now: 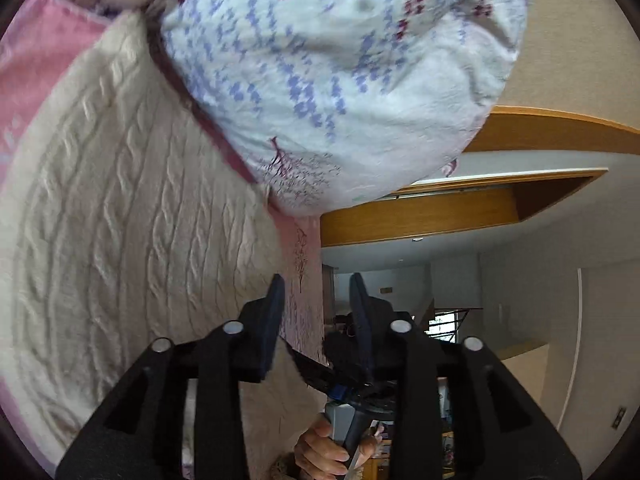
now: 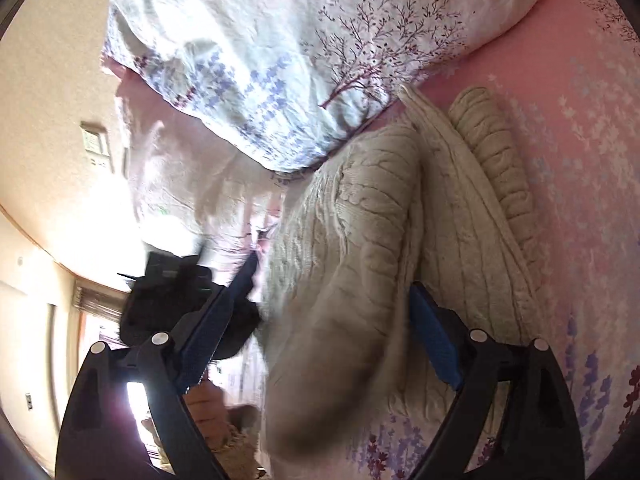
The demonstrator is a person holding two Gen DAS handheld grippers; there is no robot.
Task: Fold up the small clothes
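Observation:
A cream cable-knit sweater (image 1: 120, 220) lies on a pink floral bedsheet (image 1: 36, 64). In the left wrist view my left gripper (image 1: 318, 292) is open and empty at the sweater's edge, its left finger (image 1: 272, 320) over the knit. Beyond it I see the right gripper's black body and the hand that holds it (image 1: 324, 448). In the right wrist view my right gripper (image 2: 334, 276) is open wide, with a folded sleeve of the sweater (image 2: 360, 280) lying between its blue pads (image 2: 434, 344). The left gripper's black body (image 2: 180, 304) shows at the left.
A white pillow with a purple tree print (image 1: 340, 80) lies against the sweater's far edge; it also shows in the right wrist view (image 2: 280, 60). Past the bed's edge are a wooden door frame (image 1: 420, 216) and beige walls (image 2: 48, 100).

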